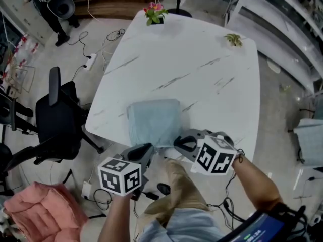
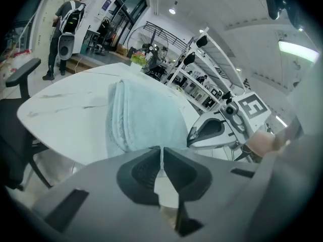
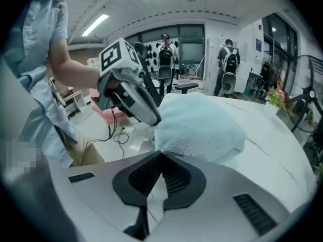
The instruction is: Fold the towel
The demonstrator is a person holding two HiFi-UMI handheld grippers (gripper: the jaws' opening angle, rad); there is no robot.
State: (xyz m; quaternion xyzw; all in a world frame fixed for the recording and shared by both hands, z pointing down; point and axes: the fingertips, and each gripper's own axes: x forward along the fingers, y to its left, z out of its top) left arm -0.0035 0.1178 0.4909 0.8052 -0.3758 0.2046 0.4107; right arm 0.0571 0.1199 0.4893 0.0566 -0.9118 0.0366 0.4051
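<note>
Left claw (image 1: 147, 149) is pinched shut on the near-left edge of the towel (image 1: 154, 120), right claw (image 1: 177, 142) clamped on its near-right corner; it lies at the table's (image 1: 202, 69) near edge, probably held for folding away

free: table (image 1: 202, 79) beyond towel (image 1: 154, 121) | obstacles: far-edge flower pot (image 1: 154, 14), small plant (image 1: 233, 39) | left: office chair (image 1: 55, 120) beside table
</note>
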